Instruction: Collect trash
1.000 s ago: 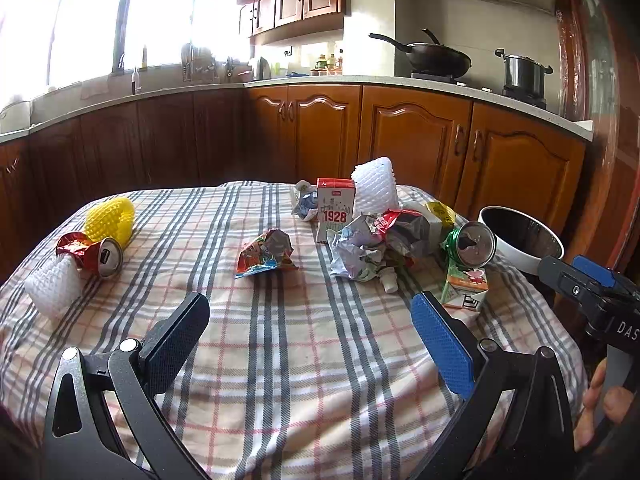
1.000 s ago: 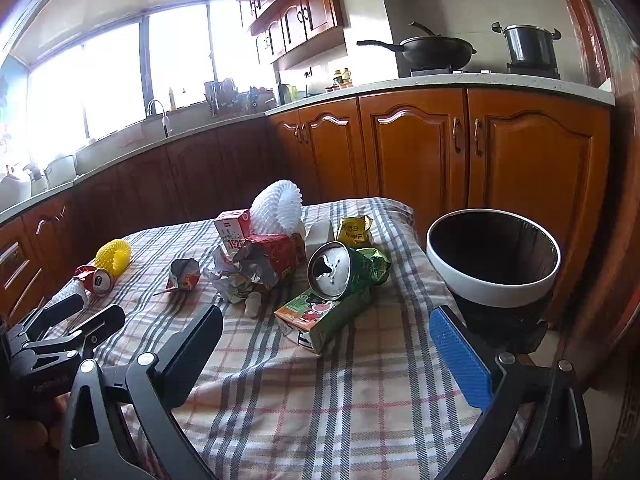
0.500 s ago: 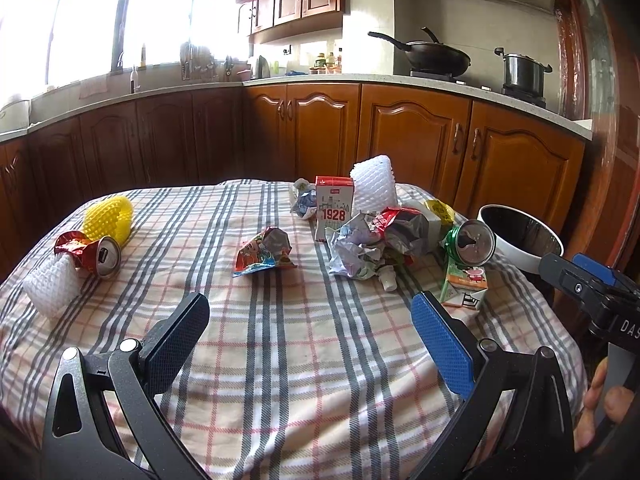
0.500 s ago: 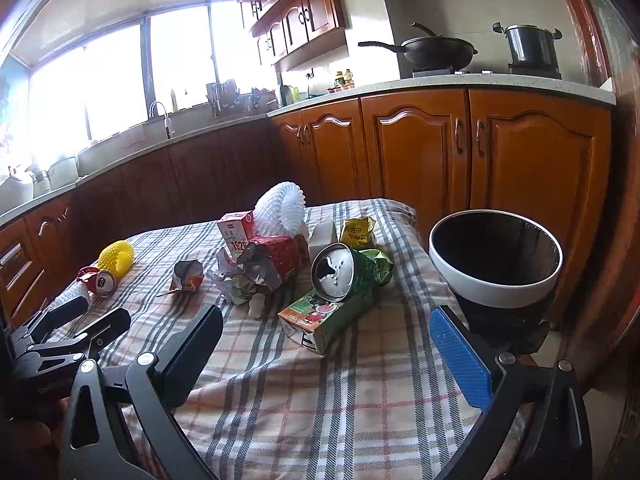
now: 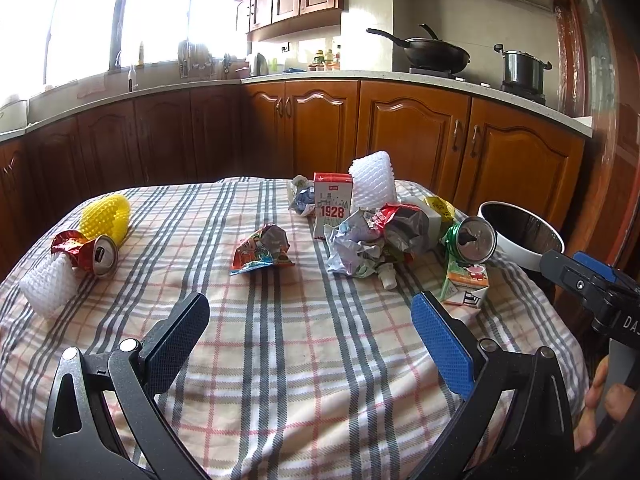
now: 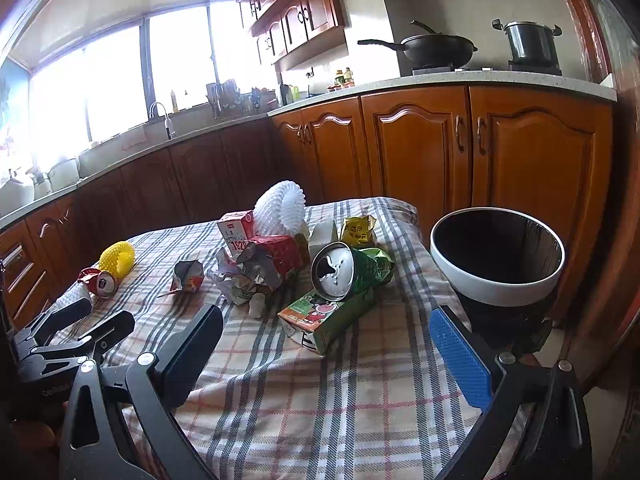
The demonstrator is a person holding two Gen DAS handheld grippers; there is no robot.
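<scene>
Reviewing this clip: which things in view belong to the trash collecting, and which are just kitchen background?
Belongs to the job:
green can
juice carton
crumpled wrappers
1928 carton
snack packet
red can
yellow foam net
white foam nets
bin
left gripper and right gripper, both open

Background:
wok
pot
cabinets

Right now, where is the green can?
In the right wrist view the green can lies atop the juice carton, between the crumpled wrappers and the bin.
</scene>
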